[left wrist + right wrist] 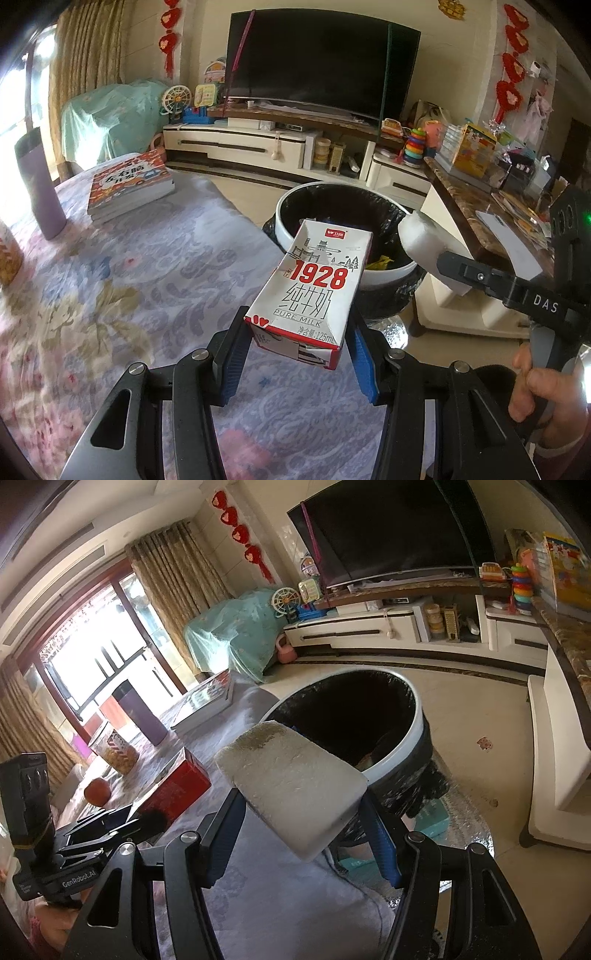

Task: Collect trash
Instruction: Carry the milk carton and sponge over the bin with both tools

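Note:
A white and red milk carton marked "1928 PURE MILK" is clamped between the blue pads of my left gripper, which is shut on it above the table's right edge. Its red side shows in the right wrist view. My right gripper is shut on a white foam block, also seen at the right of the left wrist view. Just beyond both stands a round trash bin with a white rim and black liner, some scraps inside it.
The table carries a floral cloth, a stack of books, a purple tumbler, a snack jar and an apple. A marble-topped counter crowds the bin's right. A TV cabinet lines the far wall. A hand grips the right handle.

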The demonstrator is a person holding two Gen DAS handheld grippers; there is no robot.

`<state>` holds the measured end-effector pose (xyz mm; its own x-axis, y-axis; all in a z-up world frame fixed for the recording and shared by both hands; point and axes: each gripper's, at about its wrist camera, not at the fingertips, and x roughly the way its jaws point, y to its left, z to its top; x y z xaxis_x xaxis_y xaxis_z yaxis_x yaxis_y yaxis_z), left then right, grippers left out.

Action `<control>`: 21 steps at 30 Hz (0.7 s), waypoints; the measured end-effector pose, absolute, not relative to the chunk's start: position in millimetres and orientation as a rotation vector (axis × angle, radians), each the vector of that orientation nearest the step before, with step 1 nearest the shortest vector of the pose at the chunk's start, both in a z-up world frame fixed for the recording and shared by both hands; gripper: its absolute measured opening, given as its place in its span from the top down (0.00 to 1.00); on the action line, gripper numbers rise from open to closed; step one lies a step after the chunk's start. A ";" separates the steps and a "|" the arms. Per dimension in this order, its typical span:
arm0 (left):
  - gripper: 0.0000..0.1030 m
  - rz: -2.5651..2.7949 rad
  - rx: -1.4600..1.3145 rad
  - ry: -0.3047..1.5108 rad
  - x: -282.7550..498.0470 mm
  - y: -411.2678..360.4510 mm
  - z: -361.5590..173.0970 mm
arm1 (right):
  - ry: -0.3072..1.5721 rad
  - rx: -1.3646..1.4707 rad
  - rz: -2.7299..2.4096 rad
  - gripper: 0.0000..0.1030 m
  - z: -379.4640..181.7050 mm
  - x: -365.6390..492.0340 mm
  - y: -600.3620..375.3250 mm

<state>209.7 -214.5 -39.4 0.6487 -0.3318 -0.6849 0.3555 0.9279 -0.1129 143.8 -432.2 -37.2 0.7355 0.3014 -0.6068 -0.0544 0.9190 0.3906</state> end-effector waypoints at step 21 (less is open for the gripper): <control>0.53 -0.433 0.085 0.757 240.5 -244.3 -37.2 | 0.726 0.346 0.175 0.37 -32.1 163.8 -448.5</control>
<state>240.5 -244.3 -37.2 0.6436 -0.3495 -0.6809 0.4099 0.9087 -0.0789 163.8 -448.5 -32.1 0.7363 0.2743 -0.6185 -0.0370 0.9291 0.3679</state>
